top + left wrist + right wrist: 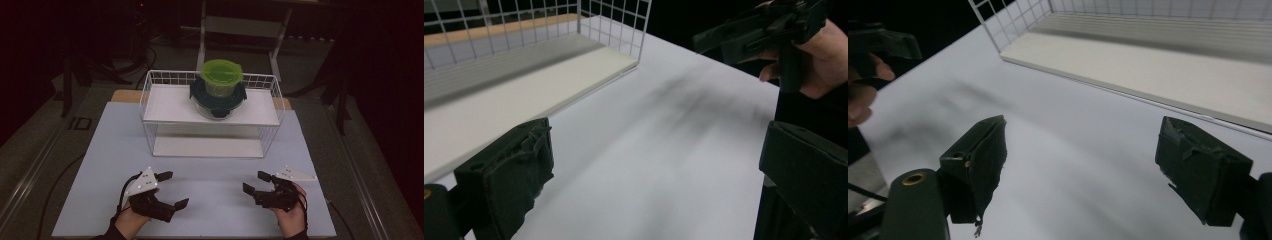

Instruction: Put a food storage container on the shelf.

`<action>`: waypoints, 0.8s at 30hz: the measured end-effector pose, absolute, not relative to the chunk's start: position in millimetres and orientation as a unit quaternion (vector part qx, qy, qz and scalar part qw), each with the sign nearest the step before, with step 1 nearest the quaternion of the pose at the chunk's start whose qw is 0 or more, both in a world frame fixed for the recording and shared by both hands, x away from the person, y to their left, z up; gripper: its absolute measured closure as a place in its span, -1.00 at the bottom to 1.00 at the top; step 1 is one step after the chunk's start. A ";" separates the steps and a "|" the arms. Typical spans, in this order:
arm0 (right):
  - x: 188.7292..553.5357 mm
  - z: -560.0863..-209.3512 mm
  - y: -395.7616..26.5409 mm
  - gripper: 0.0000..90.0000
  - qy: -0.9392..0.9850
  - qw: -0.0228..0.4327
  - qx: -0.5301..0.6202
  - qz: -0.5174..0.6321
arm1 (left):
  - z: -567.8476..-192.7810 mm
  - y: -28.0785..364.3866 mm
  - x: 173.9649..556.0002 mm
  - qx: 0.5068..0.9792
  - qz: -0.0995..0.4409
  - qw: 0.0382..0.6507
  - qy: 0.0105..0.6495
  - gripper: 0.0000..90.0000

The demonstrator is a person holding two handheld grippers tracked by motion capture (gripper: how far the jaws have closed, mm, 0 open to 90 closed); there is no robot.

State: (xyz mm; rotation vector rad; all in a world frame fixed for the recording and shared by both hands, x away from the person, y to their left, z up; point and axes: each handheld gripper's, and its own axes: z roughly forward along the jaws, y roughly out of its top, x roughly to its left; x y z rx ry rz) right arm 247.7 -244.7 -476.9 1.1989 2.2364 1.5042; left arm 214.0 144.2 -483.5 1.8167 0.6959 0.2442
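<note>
Left gripper [169,189], black and two-jawed with a grey three-cornered plate on top, held in the person's left hand [131,216] at the near left of the pale blue-white tabletop [100,165]; jaws spread wide, nothing between them, pointing toward the right. Right gripper [256,182], of the same build, held in the right hand [290,216] at the near right; jaws likewise parted and empty, pointing left toward the other gripper. In the left gripper view the two black padded jaws frame bare tabletop [649,165], with the right hand [819,60] and its gripper [744,37] farther off at upper right. In the right gripper view the jaws stand well apart over bare tabletop [1068,150]. Beyond both grippers, well apart from them toward the far middle of the table, stands a white wire-grid rack [150,95] with a white upper shelf [165,107] and a white base board [200,147]; its near edge appears in both gripper views [589,30] [998,30]. On the upper shelf, right of centre, rests a round clear container with a dark teal clip-on lid [200,95]; stacked on that lid is a smaller round translucent container with a bright green lid [222,71], upright.
</note>
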 end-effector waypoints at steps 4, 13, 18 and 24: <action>243.1 -480.3 -252.5 -0.57 0.754 0.103 0.405 0.506 | -489.8 148.1 210.9 0.776 0.116 0.541 0.302 -0.99; 238.9 -482.1 -263.6 -0.59 0.754 0.122 0.398 0.509 | -495.3 163.5 207.8 0.766 0.136 0.548 0.308 -0.99; 241.0 -483.8 -266.5 -0.60 0.751 0.122 0.403 0.509 | -499.1 167.7 208.8 0.763 0.145 0.545 0.316 -0.99; 241.7 -486.2 -264.1 -0.60 0.755 0.120 0.399 0.506 | -499.0 166.8 208.3 0.760 0.146 0.550 0.315 -0.99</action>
